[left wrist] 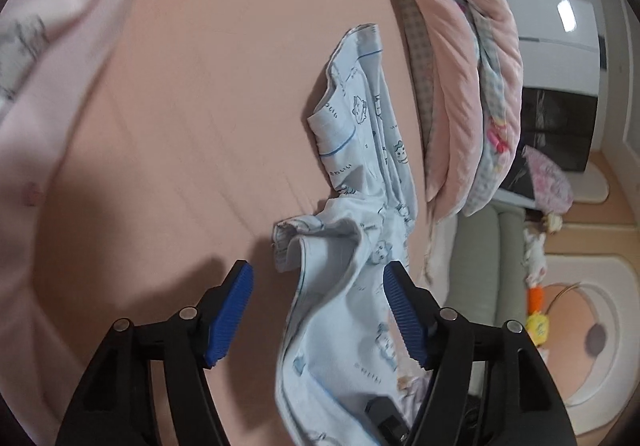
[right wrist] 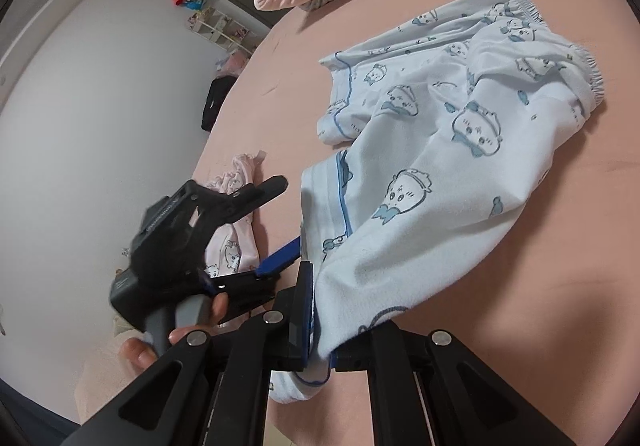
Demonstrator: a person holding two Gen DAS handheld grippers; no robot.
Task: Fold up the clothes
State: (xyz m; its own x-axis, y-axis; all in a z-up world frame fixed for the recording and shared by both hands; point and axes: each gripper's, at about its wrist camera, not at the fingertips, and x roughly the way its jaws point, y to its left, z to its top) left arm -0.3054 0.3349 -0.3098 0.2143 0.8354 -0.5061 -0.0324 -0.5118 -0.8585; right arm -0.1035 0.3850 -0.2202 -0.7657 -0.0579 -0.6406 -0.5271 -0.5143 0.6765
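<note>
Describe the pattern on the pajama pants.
Pale blue pajama pants with cartoon animal faces and blue piping; clearest in the right wrist view.

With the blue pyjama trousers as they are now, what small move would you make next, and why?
Probably close the left gripper on the fabric lying between its open jaws. The right gripper is already shut on one end of the blue pyjama trousers, which lie crumpled on the pink sheet; a second hold would let both spread them flat.
</note>
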